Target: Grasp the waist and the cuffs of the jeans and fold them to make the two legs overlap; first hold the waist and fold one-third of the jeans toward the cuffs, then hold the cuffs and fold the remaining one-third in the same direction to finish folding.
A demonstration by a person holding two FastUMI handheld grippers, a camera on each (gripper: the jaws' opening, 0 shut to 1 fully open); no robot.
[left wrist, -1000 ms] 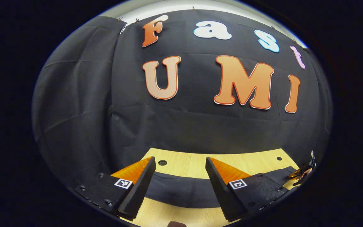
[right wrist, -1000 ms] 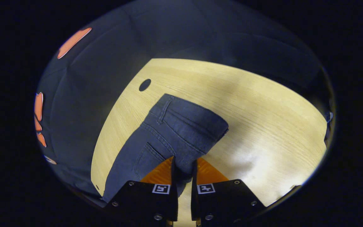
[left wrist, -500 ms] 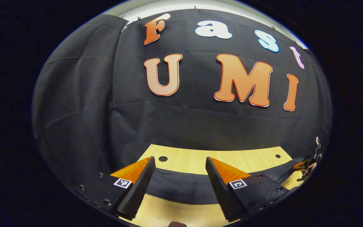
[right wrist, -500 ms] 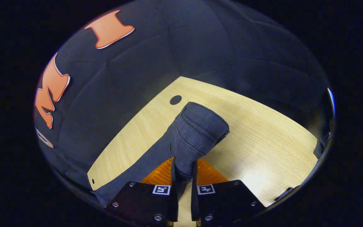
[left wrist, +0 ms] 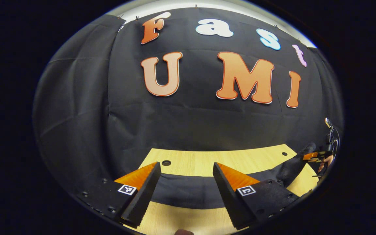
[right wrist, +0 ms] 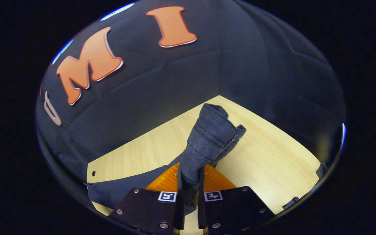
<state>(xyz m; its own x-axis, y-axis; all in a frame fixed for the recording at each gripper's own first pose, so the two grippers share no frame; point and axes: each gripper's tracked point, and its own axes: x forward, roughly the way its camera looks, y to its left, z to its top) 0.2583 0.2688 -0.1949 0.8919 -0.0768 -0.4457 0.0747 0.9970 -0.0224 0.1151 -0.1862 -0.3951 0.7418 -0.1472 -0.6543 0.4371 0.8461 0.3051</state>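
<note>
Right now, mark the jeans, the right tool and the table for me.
jeans (right wrist: 212, 133): right gripper view, on the bunched waistband lifted above the table.
right tool (right wrist: 190, 182): right gripper view, midway between its fingertips, shut on the denim.
table (right wrist: 273, 153): right gripper view, on bare wood right of the jeans.

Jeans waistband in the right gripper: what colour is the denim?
Dark blue-grey denim jeans, with tonal stitching, shown best in the right gripper view.
</note>
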